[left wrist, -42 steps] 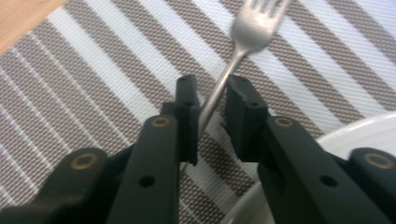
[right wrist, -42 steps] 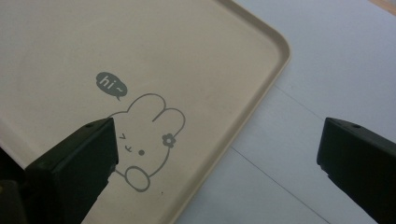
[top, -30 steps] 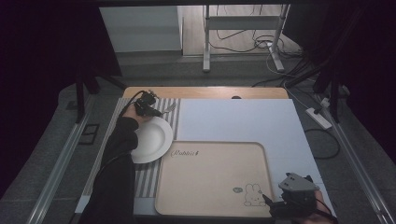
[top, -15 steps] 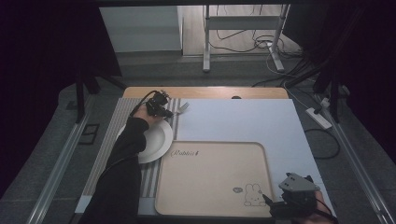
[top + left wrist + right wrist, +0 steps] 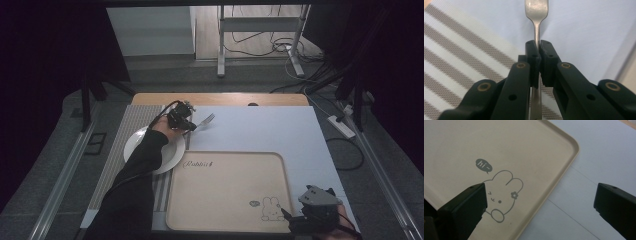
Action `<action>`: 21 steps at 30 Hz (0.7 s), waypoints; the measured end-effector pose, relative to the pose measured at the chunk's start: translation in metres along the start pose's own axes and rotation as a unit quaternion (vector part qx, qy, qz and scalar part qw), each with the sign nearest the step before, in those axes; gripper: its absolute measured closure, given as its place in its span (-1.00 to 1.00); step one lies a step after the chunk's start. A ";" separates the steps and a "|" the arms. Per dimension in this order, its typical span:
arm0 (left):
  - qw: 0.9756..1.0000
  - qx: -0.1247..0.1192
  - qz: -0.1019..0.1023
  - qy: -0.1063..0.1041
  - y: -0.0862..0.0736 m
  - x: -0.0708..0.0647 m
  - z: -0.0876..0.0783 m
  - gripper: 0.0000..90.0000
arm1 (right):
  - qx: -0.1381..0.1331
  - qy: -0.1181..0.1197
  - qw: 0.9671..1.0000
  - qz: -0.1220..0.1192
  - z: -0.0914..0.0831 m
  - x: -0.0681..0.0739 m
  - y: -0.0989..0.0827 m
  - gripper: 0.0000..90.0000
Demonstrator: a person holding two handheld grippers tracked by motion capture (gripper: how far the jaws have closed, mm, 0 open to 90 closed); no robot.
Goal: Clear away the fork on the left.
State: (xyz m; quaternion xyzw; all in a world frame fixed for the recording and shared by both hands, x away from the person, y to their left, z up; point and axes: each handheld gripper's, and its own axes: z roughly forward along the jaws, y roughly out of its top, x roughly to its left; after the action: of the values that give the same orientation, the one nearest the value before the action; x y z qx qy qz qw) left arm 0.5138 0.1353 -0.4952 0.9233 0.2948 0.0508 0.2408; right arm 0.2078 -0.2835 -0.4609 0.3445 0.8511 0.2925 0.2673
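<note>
A metal fork (image 5: 204, 120) is pinched by its handle in my left gripper (image 5: 186, 123), held above the pale blue mat behind the tray, tines pointing right and away. In the left gripper view the fork's neck (image 5: 537, 27) rises from between the two pads, which press on it, so my left gripper (image 5: 539, 56) is shut on it. A white plate (image 5: 169, 155) lies on the striped mat under my left forearm. My right gripper (image 5: 292, 220) rests at the beige tray's (image 5: 225, 195) near right corner. In the right gripper view its jaws stand wide apart over the tray rim (image 5: 564, 173) beside a rabbit drawing (image 5: 501, 192).
A grey striped mat (image 5: 131, 127) covers the table's left side and a pale blue mat (image 5: 265, 130) the rest. A wooden strip (image 5: 220, 99) runs along the far edge. Cables and a metal stand's legs lie on the floor beyond.
My left gripper has carried the fork to the right and slightly up, from above the striped mat behind the plate to over the blue mat. The right gripper has stayed put.
</note>
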 end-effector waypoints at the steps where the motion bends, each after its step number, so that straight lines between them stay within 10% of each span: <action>1: 1.000 -0.002 -0.001 -0.003 0.001 -0.003 0.000 0.91 | 0.000 0.000 1.000 0.000 0.000 0.000 0.000 -1.00; 21: 1.000 0.010 0.009 -0.022 0.002 -0.053 -0.009 0.91 | -0.001 0.000 1.000 -0.002 0.000 0.001 0.000 -1.00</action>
State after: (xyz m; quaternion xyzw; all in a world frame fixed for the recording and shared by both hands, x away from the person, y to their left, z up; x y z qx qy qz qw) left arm 0.4694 0.1075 -0.4842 0.9292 0.2814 0.0297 0.2378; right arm 0.2073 -0.2828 -0.4610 0.3427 0.8515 0.2926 0.2682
